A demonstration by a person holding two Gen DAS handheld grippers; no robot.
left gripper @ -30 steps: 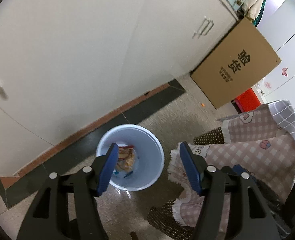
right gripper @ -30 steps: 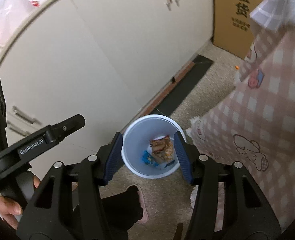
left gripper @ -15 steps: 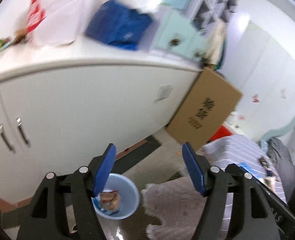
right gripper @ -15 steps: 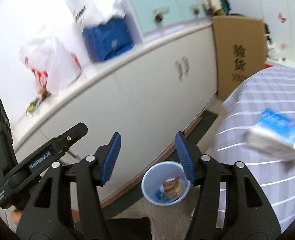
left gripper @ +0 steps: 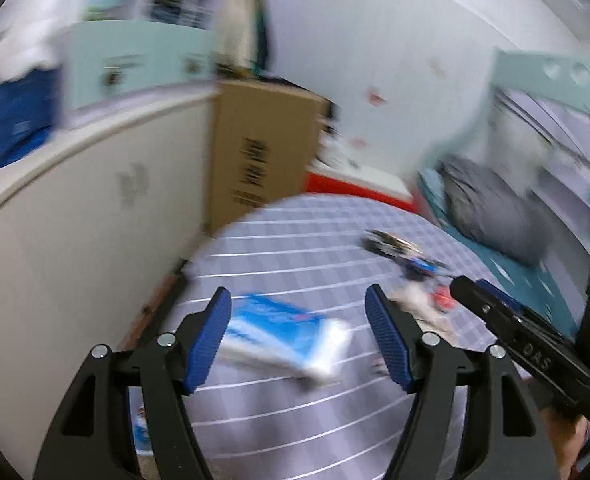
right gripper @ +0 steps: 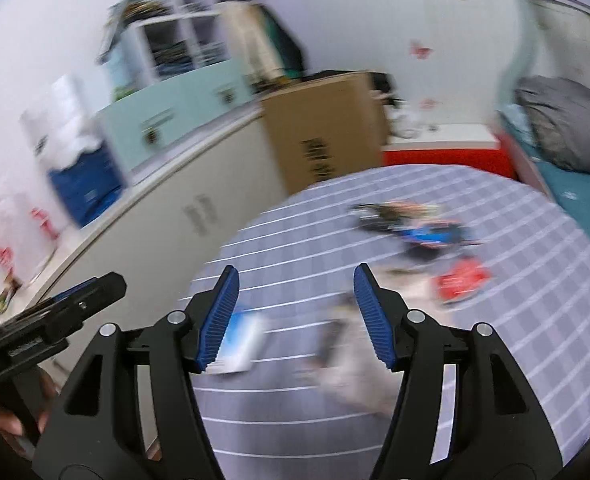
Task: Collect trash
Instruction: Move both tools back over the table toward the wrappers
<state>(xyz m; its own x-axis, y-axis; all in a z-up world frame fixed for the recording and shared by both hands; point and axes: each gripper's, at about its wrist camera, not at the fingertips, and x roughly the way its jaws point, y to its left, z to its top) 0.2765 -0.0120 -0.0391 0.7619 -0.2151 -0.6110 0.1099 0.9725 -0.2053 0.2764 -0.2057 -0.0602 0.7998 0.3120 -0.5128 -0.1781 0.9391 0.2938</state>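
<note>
Trash lies scattered on a round table (left gripper: 295, 420) covered with a grey cloth crossed by thin white lines; both views are blurred. In the left wrist view, a blue-and-white packet (left gripper: 283, 334) lies flat on the near left part of the cloth, seen between the blue pads of the left gripper (left gripper: 298, 338). Those jaws stand apart with nothing between them, the packet lying on the cloth beyond them. Further away and to the right, a dark wrapper (left gripper: 391, 245), a small blue item (left gripper: 421, 267) and a red scrap (left gripper: 441, 296) lie close together. The other gripper's black body enters from the right edge. Beyond the table, a brown cardboard box (left gripper: 261, 152) leans against a long white cabinet (left gripper: 75, 232) on the left.

In the right wrist view, the right gripper (right gripper: 295, 316) hangs above the near side of the table, its jaws apart, having just been opening, and holding nothing. The blue-and-white packet (right gripper: 239, 344) lies just behind the left pad. A pale crumpled piece (right gripper: 355, 376) lies near the right pad; what it is cannot be told. Further right lies a red wrapper (right gripper: 461, 280), and beyond it a dark wrapper and a blue one (right gripper: 431, 236) together. The left gripper (right gripper: 75, 300) shows at the left edge, with a hand (right gripper: 13, 420) below it.
</note>
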